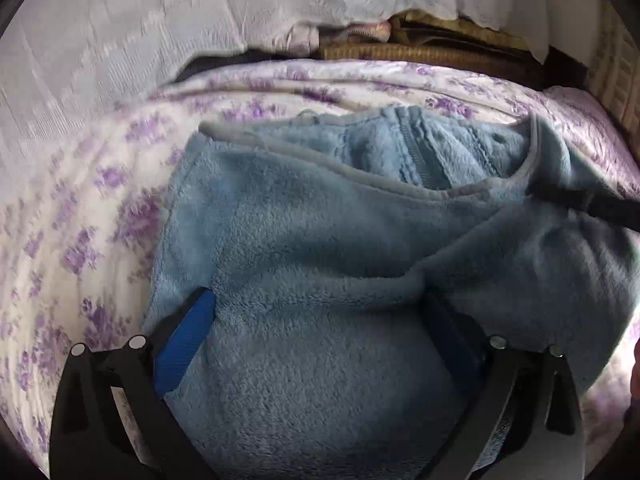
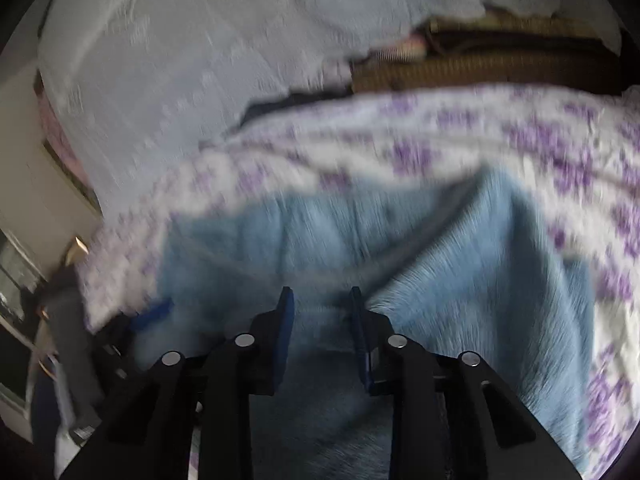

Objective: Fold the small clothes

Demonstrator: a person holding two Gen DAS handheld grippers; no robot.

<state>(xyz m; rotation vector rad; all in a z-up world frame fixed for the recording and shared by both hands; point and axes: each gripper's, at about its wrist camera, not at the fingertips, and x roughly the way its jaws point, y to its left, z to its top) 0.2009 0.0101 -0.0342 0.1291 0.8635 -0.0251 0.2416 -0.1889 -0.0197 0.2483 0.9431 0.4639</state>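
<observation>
One blue fleece jacket (image 1: pixel 304 240) lies on the floral quilt (image 1: pixel 80 216). Your left gripper (image 1: pixel 324 312) gapes wide around it; at three o'clock, your right gripper (image 2: pixel 322 300) pinches its fleece.

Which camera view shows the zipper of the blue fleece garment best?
The left wrist view: the zipper is sharp there, near the top of the blue fleece garment. The right wrist view is motion-blurred; no zipper can be made out.

Light blue fleece garment (image 1: pixel 304 248), zipper visible at upper centre of the left wrist frame. It lies rumpled and partly folded on floral bedding, filling centre and lower frame.
</observation>
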